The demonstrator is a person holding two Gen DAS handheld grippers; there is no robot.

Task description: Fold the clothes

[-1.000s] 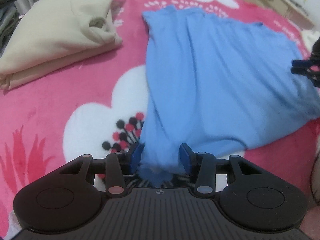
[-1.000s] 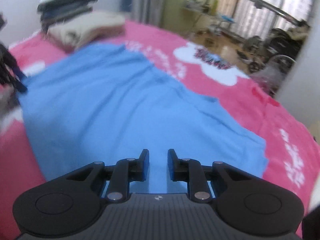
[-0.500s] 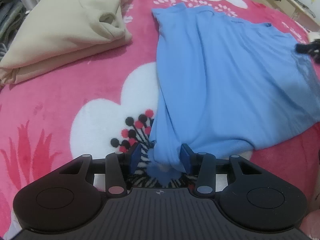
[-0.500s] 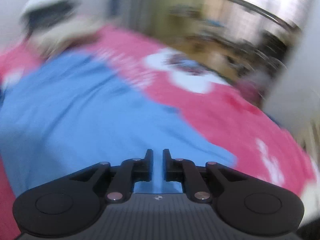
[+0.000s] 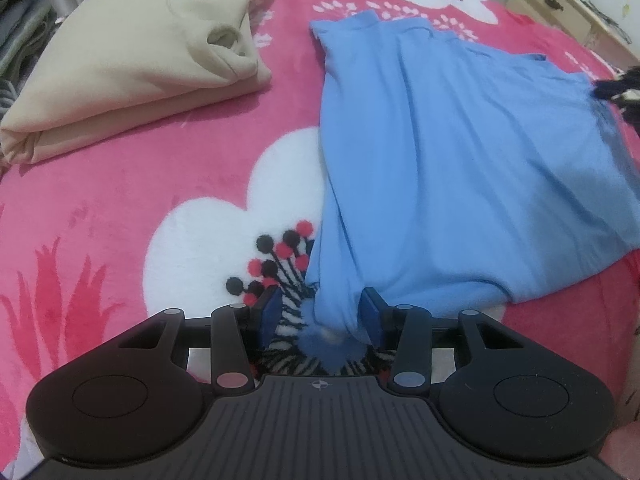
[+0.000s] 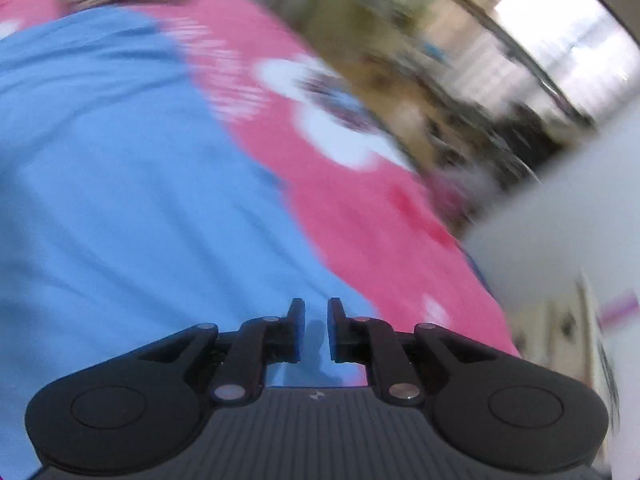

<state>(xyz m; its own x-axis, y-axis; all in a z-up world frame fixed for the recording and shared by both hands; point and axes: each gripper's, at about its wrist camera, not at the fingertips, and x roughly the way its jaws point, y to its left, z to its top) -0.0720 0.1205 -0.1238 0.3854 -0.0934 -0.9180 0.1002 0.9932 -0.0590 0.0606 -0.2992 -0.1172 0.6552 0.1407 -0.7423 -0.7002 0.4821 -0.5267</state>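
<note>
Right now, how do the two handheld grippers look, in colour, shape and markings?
The left gripper is black, with a ribbed body, two round discs, jointed link arms and blue pads; a small cross mark sits at its centre. The right gripper has the same black build, but its fingers look all black.

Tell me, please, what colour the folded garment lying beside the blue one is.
The folded garment is plain beige, clearest in the left wrist view.

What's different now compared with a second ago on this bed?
The right gripper has swung across the blue garment, blurring its view; its jaws narrowed, with a slim gap left and nothing clamped. The left gripper stays put, garment corner between its parted fingers. The folded beige garment is unmoved.
</note>
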